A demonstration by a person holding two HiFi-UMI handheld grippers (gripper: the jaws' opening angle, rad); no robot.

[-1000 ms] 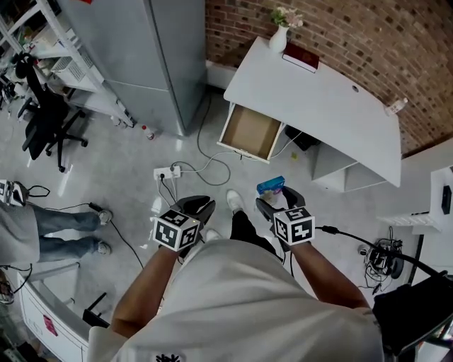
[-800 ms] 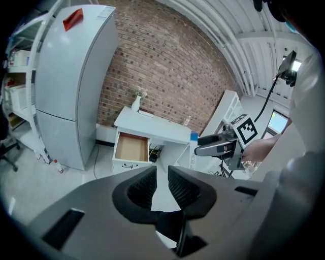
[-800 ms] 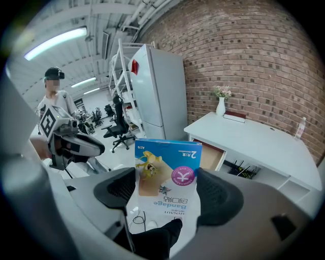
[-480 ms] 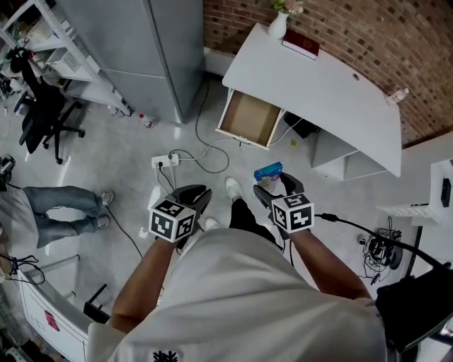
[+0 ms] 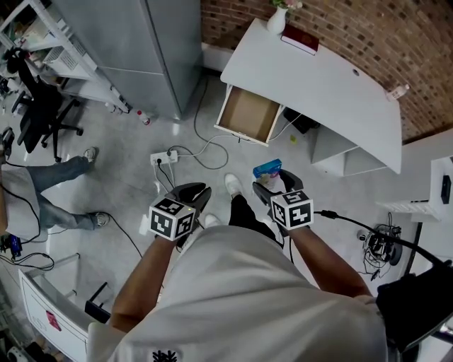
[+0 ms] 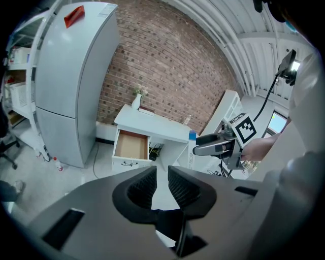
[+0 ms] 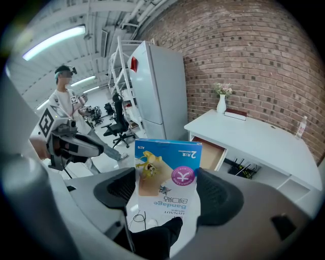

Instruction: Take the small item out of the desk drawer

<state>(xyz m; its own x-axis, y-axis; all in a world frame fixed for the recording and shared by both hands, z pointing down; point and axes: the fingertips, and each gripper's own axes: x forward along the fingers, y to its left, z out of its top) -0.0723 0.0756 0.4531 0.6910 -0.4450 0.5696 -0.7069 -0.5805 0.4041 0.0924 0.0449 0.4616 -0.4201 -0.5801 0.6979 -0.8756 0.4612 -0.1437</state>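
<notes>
The white desk (image 5: 318, 78) stands against the brick wall, its drawer (image 5: 249, 114) pulled open and showing a bare brown bottom. My right gripper (image 5: 272, 185) is held over the floor well short of the desk, shut on a small blue bandage box (image 5: 267, 168). In the right gripper view the box (image 7: 167, 170) stands upright between the pads of the right gripper (image 7: 167, 190), with the drawer (image 7: 210, 147) beyond. My left gripper (image 5: 192, 195) hangs level beside it, jaws drawn together with nothing in them, as the left gripper view shows at the left gripper (image 6: 161, 185).
A grey fridge (image 5: 134, 49) stands left of the desk. A power strip (image 5: 164, 157) and cables lie on the floor between. A vase (image 5: 276, 21) and a red book (image 5: 300, 39) sit on the desk. A person (image 7: 63, 101) stands at far left near an office chair (image 5: 35, 120).
The desk has slid slightly up and away in the head view. The person at the left has shifted their legs. Both grippers keep their hold and spacing.
</notes>
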